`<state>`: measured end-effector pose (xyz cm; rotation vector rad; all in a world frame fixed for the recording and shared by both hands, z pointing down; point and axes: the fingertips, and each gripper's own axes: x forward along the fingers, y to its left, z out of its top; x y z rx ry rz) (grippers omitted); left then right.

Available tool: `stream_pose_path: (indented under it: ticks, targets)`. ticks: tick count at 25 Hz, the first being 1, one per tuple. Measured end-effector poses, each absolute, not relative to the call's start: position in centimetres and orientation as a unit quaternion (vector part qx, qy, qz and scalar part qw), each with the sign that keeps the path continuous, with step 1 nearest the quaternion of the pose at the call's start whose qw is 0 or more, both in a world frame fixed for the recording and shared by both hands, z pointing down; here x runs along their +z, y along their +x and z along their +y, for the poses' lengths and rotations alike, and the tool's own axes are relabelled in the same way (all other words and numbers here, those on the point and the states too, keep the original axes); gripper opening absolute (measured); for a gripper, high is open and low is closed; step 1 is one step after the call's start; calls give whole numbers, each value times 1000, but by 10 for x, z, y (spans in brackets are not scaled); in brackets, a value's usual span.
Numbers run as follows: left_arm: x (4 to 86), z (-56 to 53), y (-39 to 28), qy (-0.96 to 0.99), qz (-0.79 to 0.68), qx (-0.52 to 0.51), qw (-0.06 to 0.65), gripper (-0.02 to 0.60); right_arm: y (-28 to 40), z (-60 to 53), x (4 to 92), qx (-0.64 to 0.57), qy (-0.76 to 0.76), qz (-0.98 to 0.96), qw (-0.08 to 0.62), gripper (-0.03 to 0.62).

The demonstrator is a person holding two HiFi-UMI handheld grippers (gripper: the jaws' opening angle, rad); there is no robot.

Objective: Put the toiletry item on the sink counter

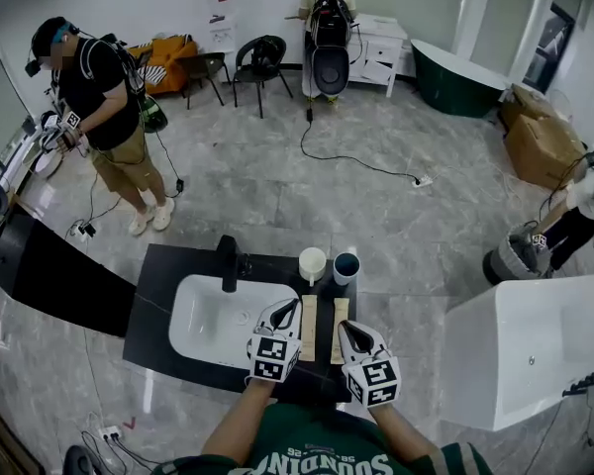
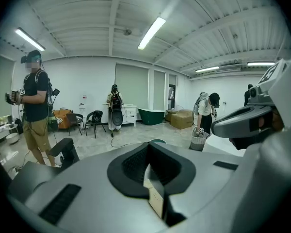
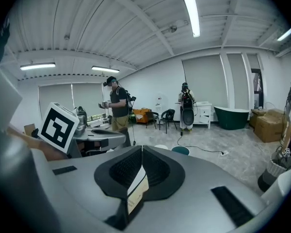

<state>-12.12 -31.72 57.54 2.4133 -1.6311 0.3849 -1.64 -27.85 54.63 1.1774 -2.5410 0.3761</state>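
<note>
Firmly, left gripper and right gripper pinch beige boxes

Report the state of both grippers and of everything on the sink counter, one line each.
left gripper: shut on left tan box
right gripper: shut on right tan box
left tan box: clamped at its edge
right tan box: clamped at its edge
white cup: upright
dark cup: upright
faucet: not running
basin: empty

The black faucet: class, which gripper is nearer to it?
Left. The left gripper, shut on a slim box, is just right of the black faucet, by the basin; the right gripper, shut on a second box, is further right.
</note>
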Motion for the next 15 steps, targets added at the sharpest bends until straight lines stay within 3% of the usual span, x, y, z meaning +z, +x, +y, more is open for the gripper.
stream_pose_path:
  ticks: [15]
  targets:
    - [584, -302, -126, 822, -543, 130, 111, 10, -27, -276, 540, 123, 406, -893, 149, 41]
